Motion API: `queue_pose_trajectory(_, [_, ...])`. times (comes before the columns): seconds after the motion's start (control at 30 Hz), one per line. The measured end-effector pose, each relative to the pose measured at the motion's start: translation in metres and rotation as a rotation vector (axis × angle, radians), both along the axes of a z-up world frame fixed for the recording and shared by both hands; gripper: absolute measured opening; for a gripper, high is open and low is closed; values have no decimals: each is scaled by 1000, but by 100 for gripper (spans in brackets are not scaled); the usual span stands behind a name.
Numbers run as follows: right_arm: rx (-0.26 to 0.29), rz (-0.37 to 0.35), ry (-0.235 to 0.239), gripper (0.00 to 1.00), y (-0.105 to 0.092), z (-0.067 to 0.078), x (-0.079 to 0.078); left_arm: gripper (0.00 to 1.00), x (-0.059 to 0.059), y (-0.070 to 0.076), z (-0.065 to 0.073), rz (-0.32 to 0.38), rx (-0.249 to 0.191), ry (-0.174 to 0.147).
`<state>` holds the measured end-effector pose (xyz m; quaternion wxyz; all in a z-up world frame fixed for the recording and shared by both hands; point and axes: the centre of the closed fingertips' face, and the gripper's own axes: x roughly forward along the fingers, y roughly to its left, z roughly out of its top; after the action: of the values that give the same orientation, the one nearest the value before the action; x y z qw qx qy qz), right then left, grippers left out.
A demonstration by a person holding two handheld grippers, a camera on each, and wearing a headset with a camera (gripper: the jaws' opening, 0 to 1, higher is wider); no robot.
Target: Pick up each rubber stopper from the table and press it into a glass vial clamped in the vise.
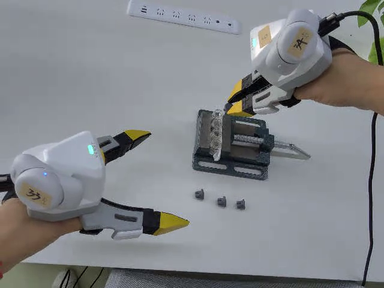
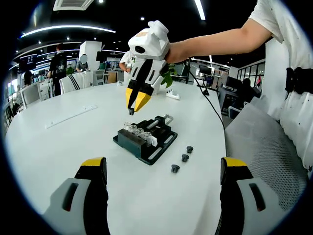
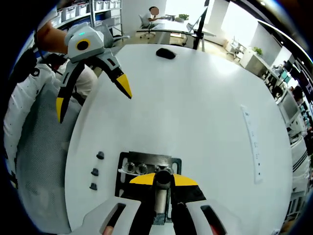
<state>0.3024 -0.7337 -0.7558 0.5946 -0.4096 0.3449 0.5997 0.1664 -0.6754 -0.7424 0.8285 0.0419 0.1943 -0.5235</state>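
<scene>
A dark vise (image 1: 231, 165) (image 2: 146, 144) (image 3: 146, 159) at the table's middle clamps a row of glass vials (image 1: 215, 129) (image 2: 137, 130) (image 3: 136, 168). Three dark rubber stoppers (image 1: 221, 201) (image 2: 185, 157) (image 3: 94, 172) lie in a line in front of it. My right gripper (image 1: 233, 105) (image 2: 132, 108) (image 3: 163, 182) hovers just above the vials, shut on one rubber stopper (image 3: 163, 177). Over the table's near left, my left gripper (image 1: 159, 179) (image 2: 164, 164) (image 3: 93, 98) is open with nothing between its yellow-tipped fingers, short of the loose stoppers.
A white power strip (image 1: 183, 17) (image 2: 71, 116) (image 3: 252, 142) lies at the far side. A black cable (image 1: 373, 180) runs down the right edge. A grey mesh chair (image 2: 259, 142) stands by the near table edge.
</scene>
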Motion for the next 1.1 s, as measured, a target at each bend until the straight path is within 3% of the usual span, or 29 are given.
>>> queue_pose_trajectory(1.1, [-47,-3,43,6,4,-25,5,95,5,0,-4,5,-25,14])
